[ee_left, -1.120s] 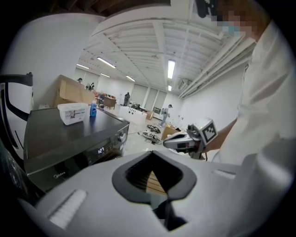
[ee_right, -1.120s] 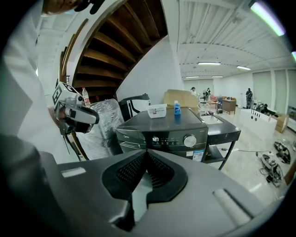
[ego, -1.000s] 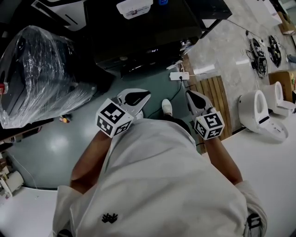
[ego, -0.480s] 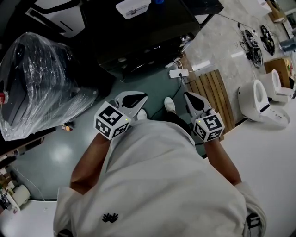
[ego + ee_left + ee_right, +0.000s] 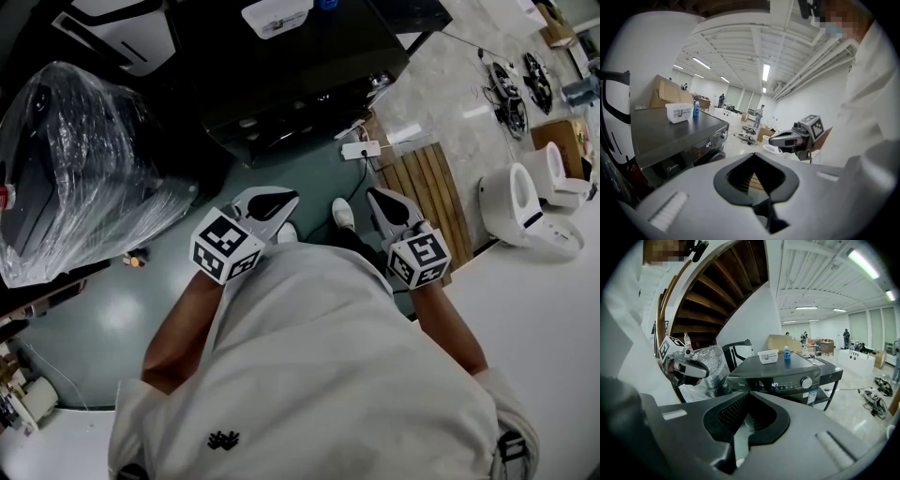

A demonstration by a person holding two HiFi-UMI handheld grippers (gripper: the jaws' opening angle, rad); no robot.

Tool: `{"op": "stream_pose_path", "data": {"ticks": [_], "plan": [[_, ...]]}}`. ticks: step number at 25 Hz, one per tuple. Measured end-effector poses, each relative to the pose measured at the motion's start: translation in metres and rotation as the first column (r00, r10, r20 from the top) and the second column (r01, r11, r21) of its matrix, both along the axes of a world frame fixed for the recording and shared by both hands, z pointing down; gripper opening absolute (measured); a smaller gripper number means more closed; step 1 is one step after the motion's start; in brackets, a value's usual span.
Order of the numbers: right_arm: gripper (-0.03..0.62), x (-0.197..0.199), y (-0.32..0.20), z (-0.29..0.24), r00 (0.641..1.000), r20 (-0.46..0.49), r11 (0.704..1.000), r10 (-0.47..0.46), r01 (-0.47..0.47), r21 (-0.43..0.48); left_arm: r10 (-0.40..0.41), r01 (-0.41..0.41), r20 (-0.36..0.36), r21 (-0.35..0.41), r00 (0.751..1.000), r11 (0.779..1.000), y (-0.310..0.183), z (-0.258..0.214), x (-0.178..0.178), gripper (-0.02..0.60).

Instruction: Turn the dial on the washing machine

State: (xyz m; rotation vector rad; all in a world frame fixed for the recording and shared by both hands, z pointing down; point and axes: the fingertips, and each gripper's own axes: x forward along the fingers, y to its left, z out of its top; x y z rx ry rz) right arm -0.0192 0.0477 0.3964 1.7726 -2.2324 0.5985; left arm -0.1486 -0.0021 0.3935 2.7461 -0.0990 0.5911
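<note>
The dark washing machine (image 5: 291, 75) stands ahead of me across the green floor; in the right gripper view its front panel (image 5: 783, 378) has a lit display and a round silver dial (image 5: 806, 382). The dial (image 5: 724, 134) also shows small in the left gripper view. I hold both grippers close to my body, well short of the machine. My left gripper (image 5: 291, 195) (image 5: 754, 157) has its jaws together with nothing between them. The right gripper (image 5: 374, 194) (image 5: 749, 393) is shut too, and empty. Each gripper shows in the other's view, the right gripper (image 5: 772, 139) and the left gripper (image 5: 706, 373).
A bulky thing wrapped in clear plastic (image 5: 84, 150) sits left of the machine. A white tub (image 5: 274, 14) and a blue bottle (image 5: 786, 353) stand on the washer's top. On the floor lie a power strip (image 5: 361, 150) and a wooden slat mat (image 5: 433, 192); white toilets (image 5: 525, 216) stand to the right.
The right gripper has drifted slightly left and up. The left gripper has barely moved, and both stay shut.
</note>
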Motion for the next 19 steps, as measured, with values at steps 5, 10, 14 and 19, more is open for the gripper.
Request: {"op": "stream_pose_path", "data": {"ticks": [5,10,14,19], "plan": [[0.002,-0.009,-0.003,0.000,1.000,-0.001,1.000,-0.003,0.003,-0.002,-0.001,0.001,-0.004,-0.005,1.000,1.000,-0.003,0.001,-0.007,0.057],[0.002,-0.015,0.001,0.001,1.000,-0.003,1.000,0.008,-0.008,-0.006,0.008,-0.008,-0.010,-0.010,1.000,1.000,0.000,0.002,-0.012,0.057],[0.002,-0.021,0.003,0.002,1.000,-0.005,1.000,0.011,-0.011,-0.013,0.019,-0.019,-0.019,-0.011,1.000,1.000,0.004,0.002,-0.016,0.057],[0.002,-0.029,0.006,0.006,1.000,-0.008,1.000,0.013,-0.013,-0.018,0.019,-0.019,-0.019,-0.015,1.000,1.000,0.004,0.008,-0.025,0.057]]}}
